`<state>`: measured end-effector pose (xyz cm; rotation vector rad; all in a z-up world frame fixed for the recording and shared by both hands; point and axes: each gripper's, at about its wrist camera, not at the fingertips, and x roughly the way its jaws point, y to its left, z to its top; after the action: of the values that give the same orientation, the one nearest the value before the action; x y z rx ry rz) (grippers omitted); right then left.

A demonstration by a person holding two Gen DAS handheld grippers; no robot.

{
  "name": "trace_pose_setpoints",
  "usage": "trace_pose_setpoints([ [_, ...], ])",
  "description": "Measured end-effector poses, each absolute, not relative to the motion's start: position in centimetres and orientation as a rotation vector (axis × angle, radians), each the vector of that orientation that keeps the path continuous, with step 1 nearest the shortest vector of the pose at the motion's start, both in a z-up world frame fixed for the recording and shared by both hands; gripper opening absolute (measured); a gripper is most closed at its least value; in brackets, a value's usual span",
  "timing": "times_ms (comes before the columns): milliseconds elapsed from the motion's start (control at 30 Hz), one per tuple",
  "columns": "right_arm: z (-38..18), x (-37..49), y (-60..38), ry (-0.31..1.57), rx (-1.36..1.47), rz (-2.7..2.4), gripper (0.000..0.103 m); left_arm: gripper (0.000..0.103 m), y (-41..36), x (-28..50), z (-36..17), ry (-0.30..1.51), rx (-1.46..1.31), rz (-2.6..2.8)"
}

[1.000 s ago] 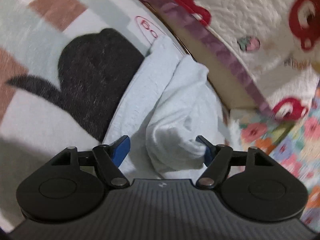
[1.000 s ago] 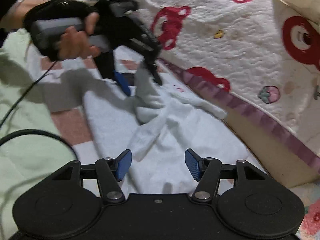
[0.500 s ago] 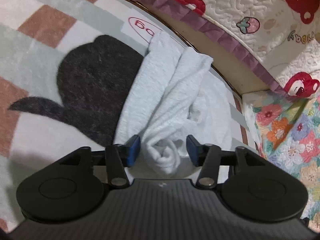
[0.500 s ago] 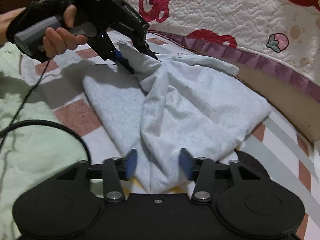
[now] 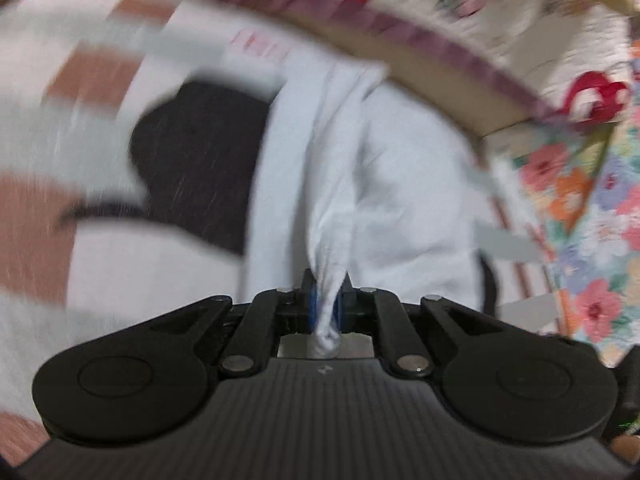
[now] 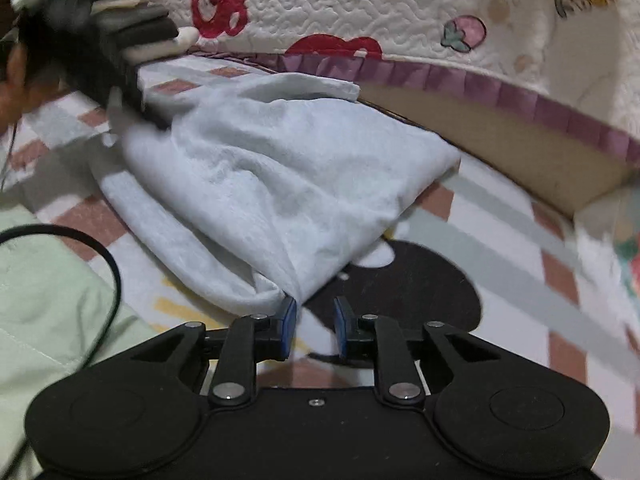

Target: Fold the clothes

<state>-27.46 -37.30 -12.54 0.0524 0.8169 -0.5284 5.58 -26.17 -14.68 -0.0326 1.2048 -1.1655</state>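
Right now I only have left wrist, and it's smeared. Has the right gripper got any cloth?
Observer: No. In the right wrist view, the right gripper has a gap between its pads. Only the mat shows through, and the near corner of the cloth ends at one fingertip.
Operator: Where's my left grab on it?
Observer: The left gripper has the far corner. From there the cloth slopes down to the mat towards the right gripper.
Operator: Anything to snag?
Observer: A black cable loops over pale green fabric to the left of the right gripper, apart from the cloth.
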Motion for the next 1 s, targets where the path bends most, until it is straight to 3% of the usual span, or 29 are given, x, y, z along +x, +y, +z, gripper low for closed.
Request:
trace_pose_setpoints([
  [67, -12.1, -27.6, -37.3, 0.78, 0.119, -0.513, 0.032, 0.008, -26.0, 5.7, -14.5, 1.195, -0.059, -1.167],
  [133, -11.9, -27.7, -37.9, 0.763, 0.194, -0.529, 0.045, 0.011, -25.7, 5.7, -14.2, 1.184, -0.083, -1.171],
  [200, -11.9, -27.8, -38.7, 0.731, 0.301, -0.527, 0.049, 0.016, -26.0, 5.5, -14.0, 1.188, -0.062, -1.179],
  [267, -12.2, -28.0, -39.2, 0.712, 0.435, -0.521, 0.05, 0.035, -26.4, 5.3, -14.0, 1.199, -0.039, -1.192],
  [333, -12.8, -27.8, -39.3, 0.723, 0.511, -0.508, 0.057, 0.038, -26.8, 4.9, -14.2, 1.2, -0.037, -1.202],
  [400, -13.5, -26.7, -39.0, 0.737, 0.438, -0.534, 0.062, 0.03, -27.5, 4.3, -13.9, 1.165, 0.012, -1.2],
  [433, -13.9, -26.2, -38.8, 0.743, 0.399, -0.548, 0.063, 0.007, -27.8, 4.1, -13.7, 1.147, 0.038, -1.199],
  [467, -14.0, -25.5, -38.5, 0.761, 0.317, -0.527, 0.064, 0.007, -27.8, 3.9, -12.9, 1.122, 0.045, -1.206],
  [533, -13.8, -24.3, -37.8, 0.817, 0.12, -0.491, 0.047, 0.007, -27.8, 3.5, -11.1, 1.07, 0.054, -1.223],
  [567, -13.4, -23.9, -37.4, 0.854, 0.005, -0.476, 0.009, 0.006, -27.3, 3.6, -10.1, 1.044, 0.051, -1.229],
  [633, -12.4, -24.7, -36.7, 0.88, -0.152, -0.51, 0.01, 0.007, -26.3, 3.7, -8.2, 0.991, 0.044, -1.241],
  [733, -12.2, -25.5, -34.6, 0.9, -0.291, -0.523, 0.009, 0.006, -25.6, 4.0, -10.4, 1.086, 0.026, -1.217],
  [933, -13.6, -26.3, -33.4, 0.903, -0.206, -0.511, 0.006, 0.008, -25.0, 4.2, -13.6, 1.174, -0.029, -1.167],
  [1000, -13.6, -26.5, -33.6, 0.899, -0.177, -0.511, 0.005, 0.008, -24.6, 4.2, -12.7, 1.113, -0.014, -1.153],
])
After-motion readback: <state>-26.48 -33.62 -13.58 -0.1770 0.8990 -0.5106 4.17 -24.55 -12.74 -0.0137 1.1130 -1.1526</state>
